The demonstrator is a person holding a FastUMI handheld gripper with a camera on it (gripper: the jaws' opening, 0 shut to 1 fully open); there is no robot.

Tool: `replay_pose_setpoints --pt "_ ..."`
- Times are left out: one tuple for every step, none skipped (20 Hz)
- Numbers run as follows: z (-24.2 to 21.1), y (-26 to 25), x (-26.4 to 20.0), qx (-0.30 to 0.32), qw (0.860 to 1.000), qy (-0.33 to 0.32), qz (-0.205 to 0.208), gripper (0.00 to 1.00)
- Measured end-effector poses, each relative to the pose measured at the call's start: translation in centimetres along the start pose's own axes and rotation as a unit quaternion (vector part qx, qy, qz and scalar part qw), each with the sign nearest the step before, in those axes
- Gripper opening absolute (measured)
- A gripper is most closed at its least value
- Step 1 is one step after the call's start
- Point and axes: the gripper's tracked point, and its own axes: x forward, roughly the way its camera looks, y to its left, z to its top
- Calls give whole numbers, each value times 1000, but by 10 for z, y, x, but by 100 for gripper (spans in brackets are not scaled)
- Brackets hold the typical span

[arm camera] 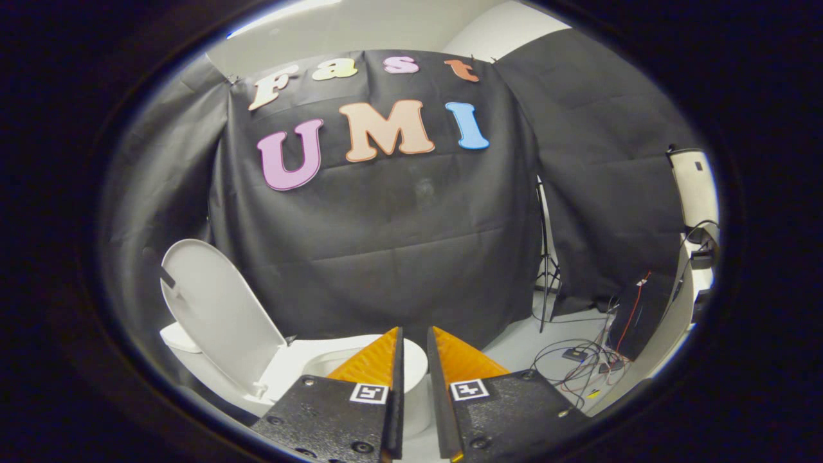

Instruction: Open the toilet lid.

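Gripper (415,334) fingers nearly together, narrow gap, clamped on nothing. Just beyond the tips: white toilet bowl (411,366), seat rim visible. Toilet lid (218,308) raised, standing tilted left of the fingers, hinged at bowl's left end. Far right on the floor: tangled cables (578,366), light stand (546,270) against black cloth wall (386,257).

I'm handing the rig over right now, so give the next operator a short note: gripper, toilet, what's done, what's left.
Gripper: fingers nearly together with a narrow gap, nothing between them, touching nothing.
Toilet lid: raised, standing up at the back of the toilet bowl, off to one side of the fingers.
Cables lie on the floor on the other side, by a light stand.
Done: lid looks open.
Left: probably only drawing the gripper away.
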Motion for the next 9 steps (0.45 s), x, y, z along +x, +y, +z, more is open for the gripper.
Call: replay_pose_setpoints --pt "-2 -2 1 0 1000 5 1 21" --pt "-3 -2 2 0 1000 10 4 21" --pt "-4 -2 3 -3 1000 14 7 21" --pt "-4 -4 6 -6 1000 18 11 21" --pt "-3 -7 10 -7 1000 20 14 21" --pt "-2 -10 15 -7 1000 22 19 21" --pt "0 -12 21 -8 999 23 25 21" --pt "3 -16 29 -11 999 20 31 21" --pt "7 -21 37 -13 999 19 41 21"
